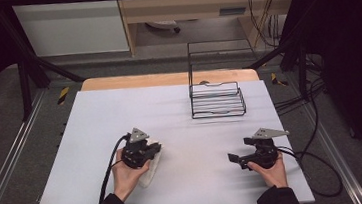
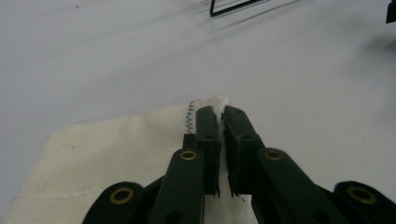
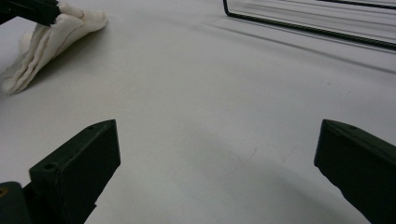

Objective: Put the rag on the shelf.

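On matte white table (image 1: 180,112): left gripper (image 2: 220,116) jaws clamped on folded cream cloth (image 2: 107,154), stitched edge; right gripper (image 3: 217,158) jaws apart.

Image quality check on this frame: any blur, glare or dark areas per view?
High view: table evenly lit, no glare; surroundings fall to near black at both sides; wire rack casts a faint shadow. Left gripper view: jaws and folded cloth close up are soft, left gripper pinching its edge. Right gripper view: right gripper jaws blurred at the bottom corners, cloth readable top left.
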`<state>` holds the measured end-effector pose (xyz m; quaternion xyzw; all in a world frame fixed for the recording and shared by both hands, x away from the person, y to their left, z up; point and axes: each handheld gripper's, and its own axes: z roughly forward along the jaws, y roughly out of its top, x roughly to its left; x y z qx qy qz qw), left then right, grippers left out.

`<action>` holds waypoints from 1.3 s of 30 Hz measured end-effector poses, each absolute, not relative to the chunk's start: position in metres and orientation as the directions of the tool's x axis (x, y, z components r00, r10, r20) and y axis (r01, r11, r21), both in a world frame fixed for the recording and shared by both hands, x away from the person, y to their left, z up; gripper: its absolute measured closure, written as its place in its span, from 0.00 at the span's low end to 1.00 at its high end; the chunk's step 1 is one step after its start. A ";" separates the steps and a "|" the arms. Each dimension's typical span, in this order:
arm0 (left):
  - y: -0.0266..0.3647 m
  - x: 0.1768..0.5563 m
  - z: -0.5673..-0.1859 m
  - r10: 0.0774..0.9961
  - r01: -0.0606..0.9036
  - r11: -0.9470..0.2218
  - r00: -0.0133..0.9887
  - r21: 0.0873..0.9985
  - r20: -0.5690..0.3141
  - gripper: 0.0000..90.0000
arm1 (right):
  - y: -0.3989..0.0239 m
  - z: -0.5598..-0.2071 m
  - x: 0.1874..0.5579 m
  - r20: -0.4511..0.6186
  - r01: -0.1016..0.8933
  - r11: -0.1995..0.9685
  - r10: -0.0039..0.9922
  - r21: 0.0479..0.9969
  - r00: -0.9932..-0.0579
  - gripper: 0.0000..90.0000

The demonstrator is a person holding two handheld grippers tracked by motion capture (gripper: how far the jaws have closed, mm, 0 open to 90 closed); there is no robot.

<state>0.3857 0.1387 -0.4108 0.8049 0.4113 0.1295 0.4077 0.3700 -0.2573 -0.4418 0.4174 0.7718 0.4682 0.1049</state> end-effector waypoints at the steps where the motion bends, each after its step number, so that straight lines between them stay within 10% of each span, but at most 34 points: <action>1: 0.135 0.386 -0.413 0.763 0.553 -0.335 0.634 0.763 -0.125 0.94 | -0.257 -0.442 0.370 0.229 0.546 0.213 0.742 0.810 -0.630 0.01; 9: 0.136 0.394 -0.421 0.734 0.570 -0.351 0.660 0.743 -0.160 0.89 | -0.257 -0.442 0.370 0.232 0.551 0.212 0.744 0.807 -0.627 0.01; 20: 0.194 0.391 -0.399 0.745 0.536 -0.387 0.661 0.750 -0.089 0.49 | -0.256 -0.443 0.370 0.226 0.550 0.218 0.745 0.806 -0.627 0.01; 39: 0.261 0.377 -0.438 0.792 0.606 -0.398 0.606 0.689 -0.075 0.54 | -0.236 -0.441 0.370 0.207 0.556 0.243 0.754 0.795 -0.624 0.01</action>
